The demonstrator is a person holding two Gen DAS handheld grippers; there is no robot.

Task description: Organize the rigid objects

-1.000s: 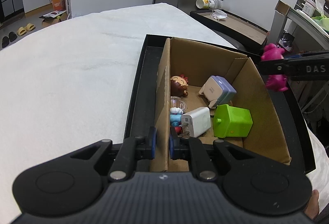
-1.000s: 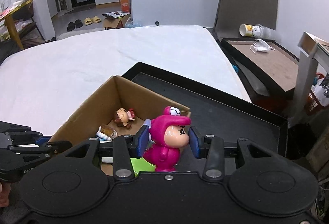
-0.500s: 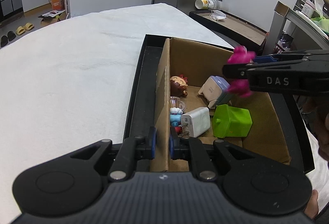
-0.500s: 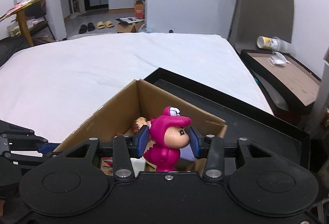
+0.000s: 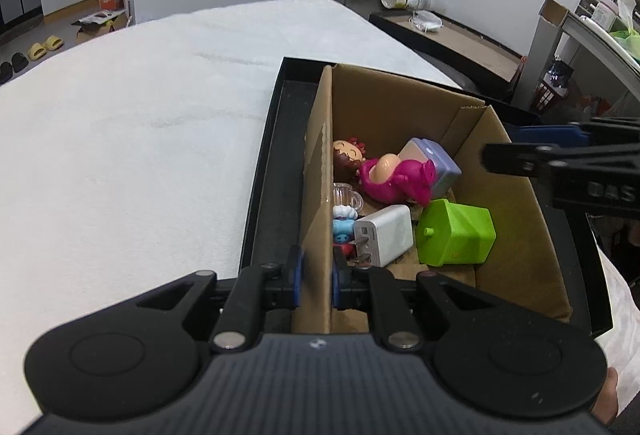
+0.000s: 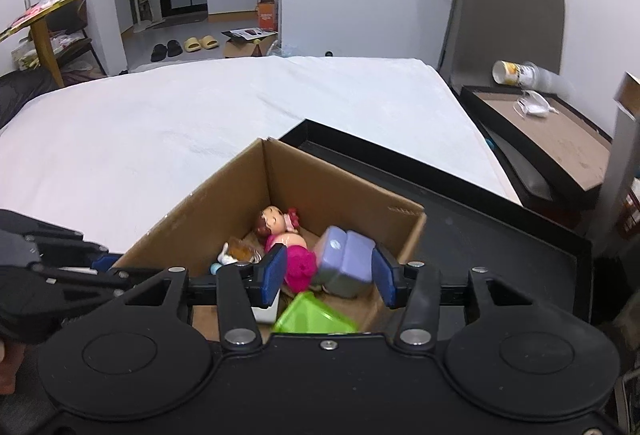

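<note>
Cardboard box wall is pinched by the left gripper to steady it; lower centre of frame, the right gripper fingers are opening, empty, above the pink figurine lying among toys inside

A cardboard box sat inside a tray on the bed. In the box, a dinosaur-suit figurine lay between a doll and a block-shaped toy, behind a charger and a cube-shaped toy.
</note>
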